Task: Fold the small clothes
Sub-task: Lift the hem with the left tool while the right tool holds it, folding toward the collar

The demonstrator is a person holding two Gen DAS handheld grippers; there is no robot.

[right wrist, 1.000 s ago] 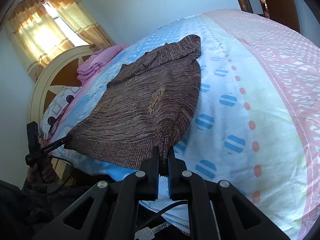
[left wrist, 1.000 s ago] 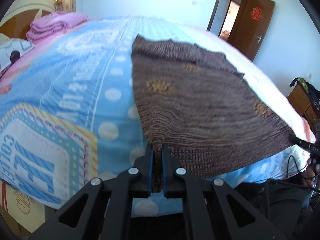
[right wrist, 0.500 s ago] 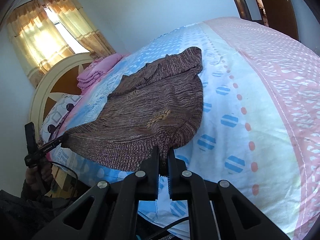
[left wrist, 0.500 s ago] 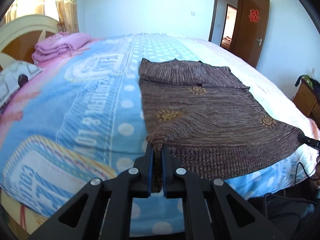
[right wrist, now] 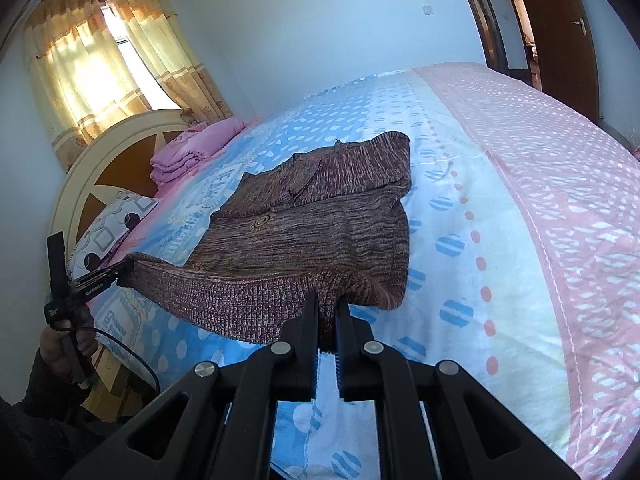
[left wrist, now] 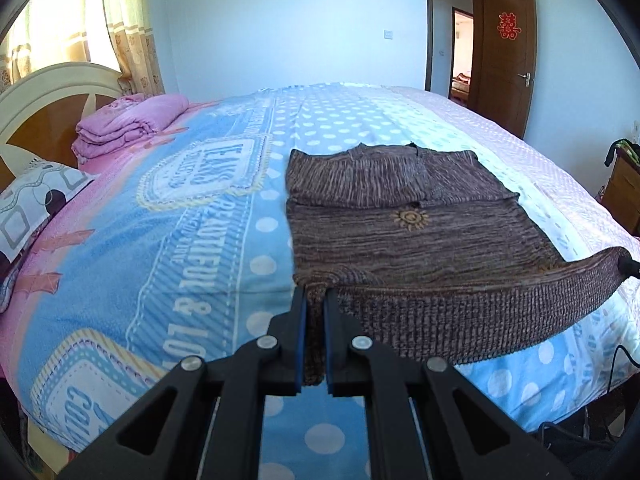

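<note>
**Brown knitted sweater held up by its ribbed hem at two corners above the bed.**

From left to right: the left gripper (left wrist: 315, 300) is pitched downward over the bed edge, its jaws clamped on the left hem corner of the one brown, marled knitted sweater (left wrist: 408, 240); in the right wrist view a hand (right wrist: 66, 350) is seen wrapped around that tool's handle. The right gripper (right wrist: 328, 304) is likewise angled down and pinched shut on the opposite hem corner. One blue, white and pink printed bedspread (left wrist: 168, 240) is seen, one folded pink quilt (left wrist: 128, 128) and one patterned pillow (left wrist: 36, 200) by the headboard. Compared with a second ago, both grippers have been raised, and the hem has been lifted clear of the bedspread and stretched between them, while the sweater's upper part lies flat.
</note>
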